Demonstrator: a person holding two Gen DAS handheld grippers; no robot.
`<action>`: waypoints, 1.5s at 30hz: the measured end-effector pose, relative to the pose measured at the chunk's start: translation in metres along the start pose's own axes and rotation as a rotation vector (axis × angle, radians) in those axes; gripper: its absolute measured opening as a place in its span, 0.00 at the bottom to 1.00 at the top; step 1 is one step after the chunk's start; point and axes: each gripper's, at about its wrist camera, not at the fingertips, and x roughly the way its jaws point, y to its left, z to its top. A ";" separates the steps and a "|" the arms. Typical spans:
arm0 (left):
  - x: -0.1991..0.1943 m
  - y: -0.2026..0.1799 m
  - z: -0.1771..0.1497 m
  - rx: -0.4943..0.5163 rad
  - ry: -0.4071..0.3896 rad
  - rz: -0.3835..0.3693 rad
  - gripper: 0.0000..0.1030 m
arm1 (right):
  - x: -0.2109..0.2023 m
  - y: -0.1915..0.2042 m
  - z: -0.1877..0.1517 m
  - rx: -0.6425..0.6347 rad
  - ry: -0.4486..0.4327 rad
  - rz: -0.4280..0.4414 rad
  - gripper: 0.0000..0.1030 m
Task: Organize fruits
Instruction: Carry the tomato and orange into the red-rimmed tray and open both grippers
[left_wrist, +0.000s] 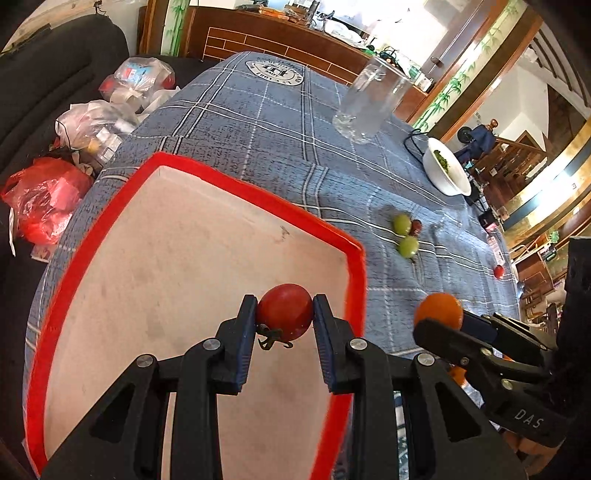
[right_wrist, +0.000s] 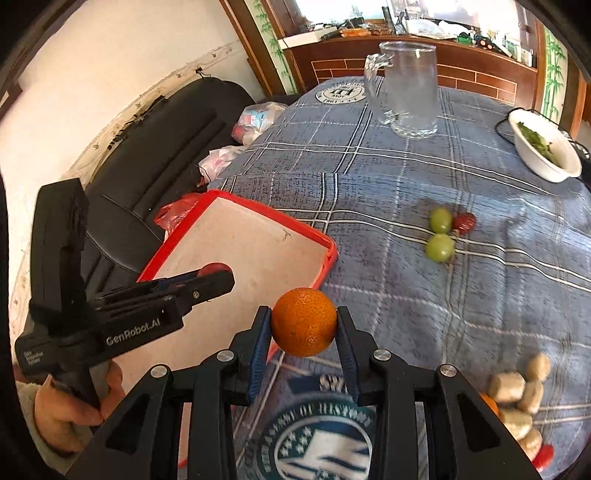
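Note:
My left gripper (left_wrist: 285, 314) is shut on a red tomato (left_wrist: 285, 311) with a green stem, held above the red-rimmed tray (left_wrist: 236, 184). My right gripper (right_wrist: 303, 323) is shut on an orange (right_wrist: 303, 321), held above the blue plaid cloth just right of the tray's (right_wrist: 266, 214) near corner. The orange (left_wrist: 439, 309) and right gripper also show in the left wrist view. Two green grapes (right_wrist: 439, 247) and a dark red fruit (right_wrist: 464, 222) lie on the cloth beyond. The left gripper (right_wrist: 210, 275) with the tomato shows in the right wrist view.
A glass mug (right_wrist: 408, 88) stands at the back of the table. A white bowl (right_wrist: 543, 147) with greens sits back right. Beige peanut-like pieces (right_wrist: 517, 391) and a red fruit (right_wrist: 543, 456) lie front right. Plastic bags (left_wrist: 48, 195) lie on the dark sofa left.

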 end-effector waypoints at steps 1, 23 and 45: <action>0.002 0.003 0.003 0.002 0.000 0.004 0.27 | 0.005 0.001 0.003 0.006 0.004 0.005 0.34; 0.023 0.041 0.008 -0.020 0.016 0.031 0.27 | 0.094 0.046 0.018 -0.212 0.126 -0.088 0.35; -0.017 0.020 -0.021 -0.086 -0.057 0.037 0.69 | -0.023 0.012 -0.028 -0.120 -0.047 -0.095 0.78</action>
